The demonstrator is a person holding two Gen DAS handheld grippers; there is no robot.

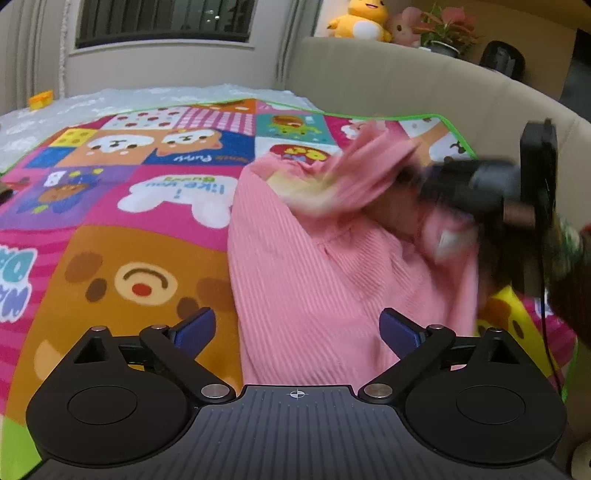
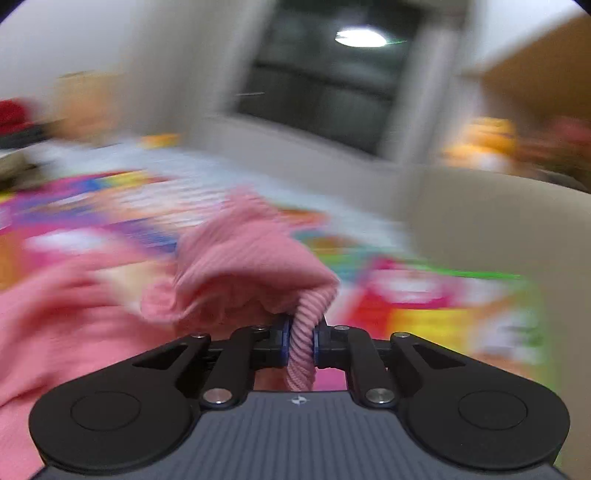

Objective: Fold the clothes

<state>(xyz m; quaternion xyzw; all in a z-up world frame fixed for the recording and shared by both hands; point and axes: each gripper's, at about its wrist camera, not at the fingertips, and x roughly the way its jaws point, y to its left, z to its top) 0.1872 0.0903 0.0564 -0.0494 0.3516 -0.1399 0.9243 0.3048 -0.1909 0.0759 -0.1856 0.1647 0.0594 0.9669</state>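
Note:
A pink ribbed garment [image 1: 314, 266] lies on a colourful cartoon mat [image 1: 122, 229]. My left gripper [image 1: 297, 330] stands open just over the garment's near edge, its blue pads [image 1: 199, 326] apart with nothing held. In the left wrist view the right gripper [image 1: 413, 181] is blurred at the right, lifting a pink part of the garment off the mat. My right gripper [image 2: 302, 341] is shut on a thick ribbed cuff of the pink garment [image 2: 255, 273], which bunches up ahead of the fingers. The right wrist view is heavily motion-blurred.
A beige padded headboard [image 1: 406, 85] curves along the right and back. Plush toys [image 1: 364, 20] and a potted plant [image 1: 448, 31] sit on the ledge behind it. A dark window [image 1: 162, 20] is at the back, a small yellow object [image 1: 40, 99] at the far left.

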